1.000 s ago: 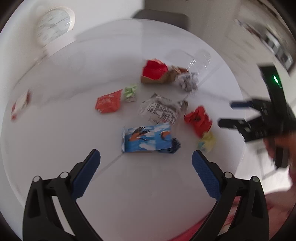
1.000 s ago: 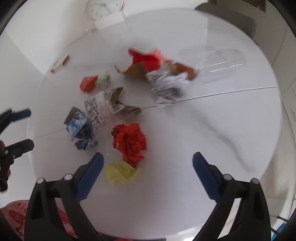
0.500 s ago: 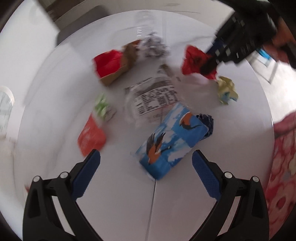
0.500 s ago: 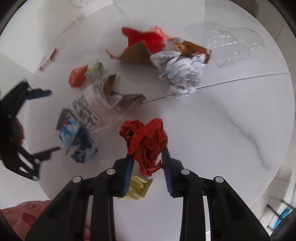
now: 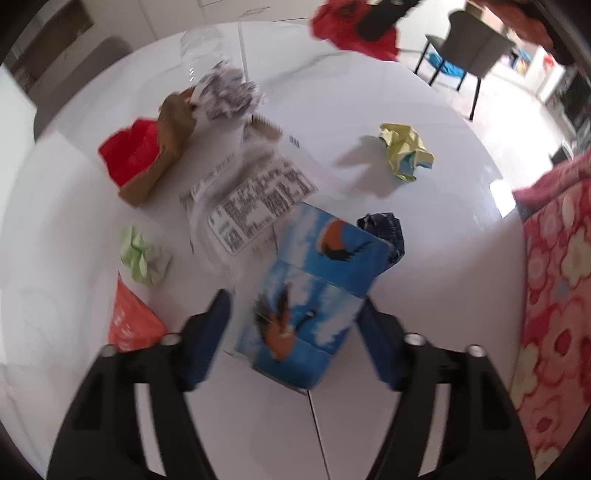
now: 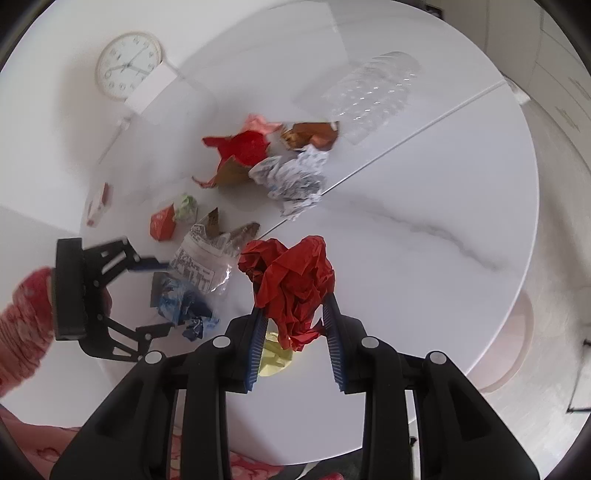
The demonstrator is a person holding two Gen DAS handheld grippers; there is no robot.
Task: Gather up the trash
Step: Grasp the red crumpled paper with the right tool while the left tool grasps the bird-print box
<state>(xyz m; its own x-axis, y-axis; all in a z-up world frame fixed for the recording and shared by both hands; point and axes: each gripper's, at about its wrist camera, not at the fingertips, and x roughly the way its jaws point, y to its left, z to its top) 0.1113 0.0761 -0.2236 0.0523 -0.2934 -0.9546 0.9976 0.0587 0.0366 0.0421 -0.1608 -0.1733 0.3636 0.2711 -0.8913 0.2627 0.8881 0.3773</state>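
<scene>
My right gripper (image 6: 295, 317) is shut on a crumpled red paper ball (image 6: 291, 280) and holds it above the white round table (image 6: 424, 258); the ball also shows at the top of the left wrist view (image 5: 351, 26). My left gripper (image 5: 295, 310) stands around a blue carton with bird pictures (image 5: 314, 295), its jaws close beside the carton's sides, with a small gap on the left. In the right wrist view the left gripper (image 6: 155, 295) is at the blue carton (image 6: 177, 299).
On the table lie a yellow paper ball (image 5: 404, 151), a clear printed wrapper (image 5: 255, 206), a green wad (image 5: 142, 256), an orange packet (image 5: 129, 325), a brown and red bag (image 5: 147, 162), crumpled newsprint (image 6: 291, 177), a clear bottle (image 6: 373, 92). A clock (image 6: 127, 66) stands far left.
My right gripper closed on the red paper ball and lifted it off the table. My left gripper moved in over the blue carton and its jaws narrowed around it.
</scene>
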